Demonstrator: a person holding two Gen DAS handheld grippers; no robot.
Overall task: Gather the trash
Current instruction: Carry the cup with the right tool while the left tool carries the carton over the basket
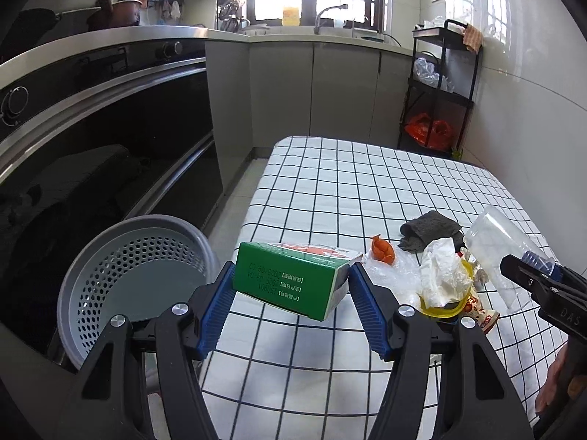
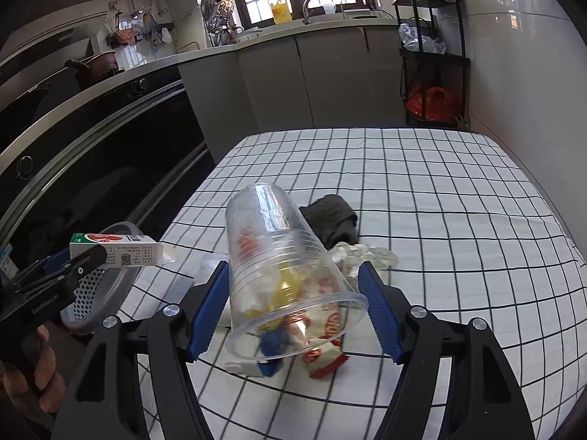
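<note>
My left gripper [image 1: 291,275] is shut on a green carton [image 1: 290,278] and holds it in the air near the table's left edge, beside a grey perforated bin [image 1: 135,278]. The carton [image 2: 117,251] and bin [image 2: 106,289] also show in the right wrist view. My right gripper [image 2: 293,278] is shut on a clear plastic cup [image 2: 279,275], tilted with its mouth toward me, above the trash pile. The cup [image 1: 495,242] also shows in the left wrist view. On the checked tablecloth [image 1: 330,190] lie a crumpled tissue [image 1: 444,271], an orange scrap [image 1: 383,251], a red-white wrapper [image 2: 326,348] and a dark cloth [image 2: 334,220].
A black oven front [image 1: 110,128] and kitchen counter [image 1: 227,35] stand to the left. A black shelf rack [image 1: 440,88] with an orange bag [image 1: 427,130] stands at the back right by the tiled wall. The table's far half [image 2: 422,168] holds nothing.
</note>
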